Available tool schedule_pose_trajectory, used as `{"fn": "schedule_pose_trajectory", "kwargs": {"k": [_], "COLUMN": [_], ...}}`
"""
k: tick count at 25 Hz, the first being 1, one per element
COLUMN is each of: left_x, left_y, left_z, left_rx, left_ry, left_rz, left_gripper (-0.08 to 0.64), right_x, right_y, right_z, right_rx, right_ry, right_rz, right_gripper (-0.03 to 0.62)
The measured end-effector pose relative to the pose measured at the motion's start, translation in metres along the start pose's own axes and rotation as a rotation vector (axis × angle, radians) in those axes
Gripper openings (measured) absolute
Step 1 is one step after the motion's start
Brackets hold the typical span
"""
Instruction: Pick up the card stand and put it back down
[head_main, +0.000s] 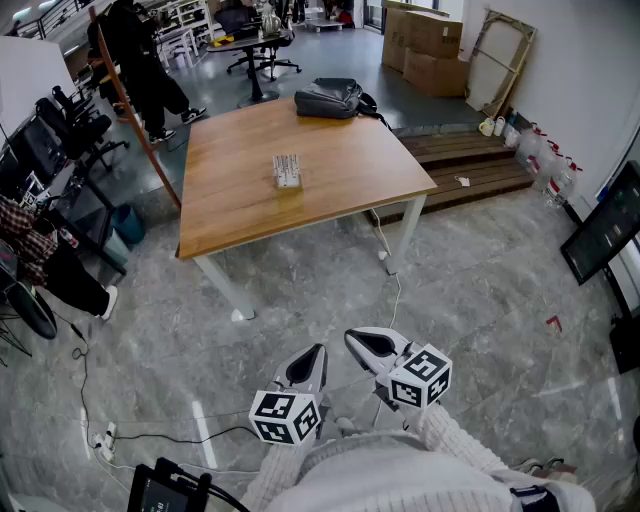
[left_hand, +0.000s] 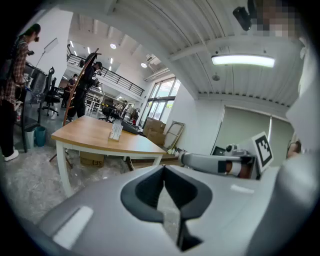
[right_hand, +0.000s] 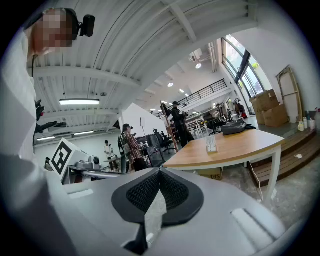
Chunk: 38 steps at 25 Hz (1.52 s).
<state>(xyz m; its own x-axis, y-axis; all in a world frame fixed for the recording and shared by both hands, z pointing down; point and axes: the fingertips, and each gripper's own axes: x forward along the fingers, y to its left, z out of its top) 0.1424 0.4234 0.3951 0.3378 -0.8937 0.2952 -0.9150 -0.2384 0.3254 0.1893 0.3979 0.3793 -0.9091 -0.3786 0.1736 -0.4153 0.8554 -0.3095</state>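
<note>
low at the bottom centre, the left gripper (head_main: 318, 350) and the right gripper (head_main: 352, 337) hang side by side over the grey marbled floor (head_main: 480, 290), each with its jaws pressed together on nothing. office chairs (head_main: 75, 125) crowd the left edge. upper centre, the wooden table (head_main: 240, 205) carries the card stand (head_main: 287, 171) near its middle and a dark bag (head_main: 330, 98) at its far edge. cardboard boxes (head_main: 425, 45) and a wooden platform (head_main: 470, 160) fill the upper right.

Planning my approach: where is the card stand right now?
In the head view the card stand sits near the middle of the wooden table, a little left of centre, with the grey bag beyond it at the far edge.
</note>
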Motion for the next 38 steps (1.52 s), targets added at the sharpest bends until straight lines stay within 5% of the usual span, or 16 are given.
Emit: {"fn": "schedule_pose_trajectory", "kwargs": {"k": [10, 20, 27, 38], "left_x": [0.062, 0.138, 0.185, 0.251], "left_y": [0.038, 0.138, 0.181, 0.223], "left_z": [0.016, 0.12, 0.15, 0.159], "left_rx": [0.02, 0.079, 0.108, 0.07], "left_ry": [0.024, -0.005, 0.003, 0.067], "left_rz": [-0.035, -0.082, -0.114, -0.1], "left_gripper": [0.008, 0.008, 0.008, 0.008], "right_x": [0.052, 0.174, 0.227, 0.282], "right_y": [-0.056, -0.112, -0.151, -0.197], "right_z": [0.005, 0.079, 0.103, 0.118], "right_rx": [0.009, -0.048, -0.058, -0.066], "right_ry": [0.031, 0.0, -0.014, 0.038], "right_rz": [-0.03, -0.053, -0.09, 0.085], "right_gripper": [0.0, 0.0, 0.0, 0.0]}}
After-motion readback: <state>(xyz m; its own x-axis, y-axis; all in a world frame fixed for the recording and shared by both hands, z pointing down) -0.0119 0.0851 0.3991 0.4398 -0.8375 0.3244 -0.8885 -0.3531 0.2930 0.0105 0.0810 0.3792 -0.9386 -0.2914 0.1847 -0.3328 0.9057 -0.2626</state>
